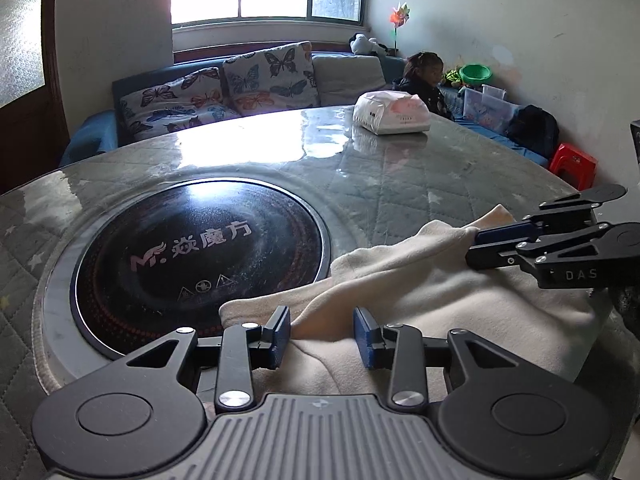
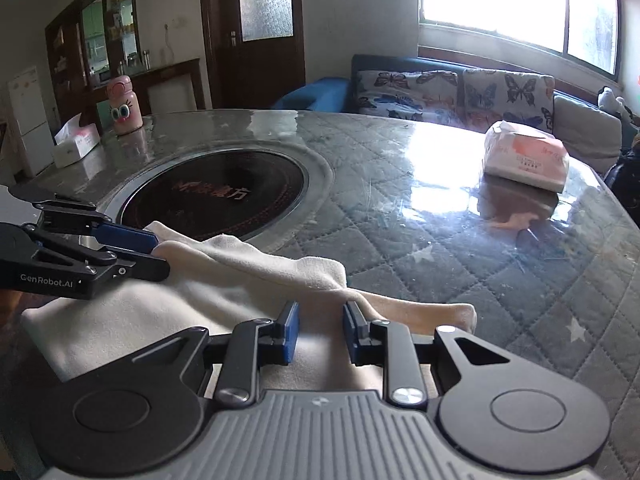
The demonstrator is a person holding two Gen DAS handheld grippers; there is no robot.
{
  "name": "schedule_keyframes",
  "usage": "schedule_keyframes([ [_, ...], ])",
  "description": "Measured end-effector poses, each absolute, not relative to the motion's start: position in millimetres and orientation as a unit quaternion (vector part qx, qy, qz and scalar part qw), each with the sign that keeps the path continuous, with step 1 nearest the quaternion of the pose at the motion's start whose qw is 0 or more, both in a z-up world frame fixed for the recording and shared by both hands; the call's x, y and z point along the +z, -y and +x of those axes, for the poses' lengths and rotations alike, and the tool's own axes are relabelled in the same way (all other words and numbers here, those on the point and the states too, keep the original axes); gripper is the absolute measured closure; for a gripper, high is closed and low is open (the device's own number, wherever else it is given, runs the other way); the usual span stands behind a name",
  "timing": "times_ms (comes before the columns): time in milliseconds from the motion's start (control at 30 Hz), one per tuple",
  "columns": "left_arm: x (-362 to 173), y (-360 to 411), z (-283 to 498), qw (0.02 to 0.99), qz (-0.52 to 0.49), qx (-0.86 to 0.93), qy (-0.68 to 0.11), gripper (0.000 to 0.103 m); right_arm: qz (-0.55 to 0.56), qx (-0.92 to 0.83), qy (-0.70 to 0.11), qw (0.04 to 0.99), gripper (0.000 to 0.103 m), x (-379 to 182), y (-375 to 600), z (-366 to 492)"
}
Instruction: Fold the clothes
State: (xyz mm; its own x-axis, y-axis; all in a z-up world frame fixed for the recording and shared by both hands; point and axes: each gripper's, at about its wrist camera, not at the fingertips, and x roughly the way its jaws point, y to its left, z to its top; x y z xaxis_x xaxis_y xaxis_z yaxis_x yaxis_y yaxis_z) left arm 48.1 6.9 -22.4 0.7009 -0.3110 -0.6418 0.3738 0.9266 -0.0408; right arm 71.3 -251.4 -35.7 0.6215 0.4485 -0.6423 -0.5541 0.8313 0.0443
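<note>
We see the cream garment (image 1: 420, 292) lying folded at the table's (image 1: 400, 168) near edge beside the black hob (image 1: 200, 256); left gripper (image 1: 322, 336) and right gripper (image 2: 318, 332) stand apart over it, cloth unclamped between their pads

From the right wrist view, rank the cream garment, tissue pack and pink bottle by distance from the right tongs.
1. Cream garment, under the right tongs.
2. Tissue pack, far right on the table.
3. Pink bottle, far left edge.
</note>
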Motion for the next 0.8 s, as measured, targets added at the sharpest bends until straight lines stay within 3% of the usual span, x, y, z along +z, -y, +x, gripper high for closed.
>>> schedule_keyframes([
  [267, -7.8, -22.6, 26.3, 0.929, 0.028, -0.165, -0.329, 0.064, -0.089, 0.305, -0.297, 0.9, 0.069, -10.8, 250.8, 39.9],
  [567, -5.9, -42.0, -5.4, 0.931, 0.006, -0.136, -0.338, 0.053, -0.1, 0.344, -0.282, 0.89, 0.057, -8.2, 236.7, -7.0],
  [600, -6.3, -42.9, -7.5, 0.932, 0.005, -0.133, -0.338, 0.05, -0.101, 0.348, -0.281, 0.889, 0.049, -8.8, 235.8, -11.1],
  [700, -6.1, -46.6, -13.8, 0.933, -0.001, -0.124, -0.338, 0.045, -0.099, 0.348, -0.284, 0.888, 0.049, -11.5, 234.7, -17.1],
  [800, -4.8, -49.5, -19.9, 0.935, -0.003, -0.12, -0.333, 0.031, -0.093, 0.348, -0.289, 0.887, 0.046, -13.7, 235.1, -23.0],
])
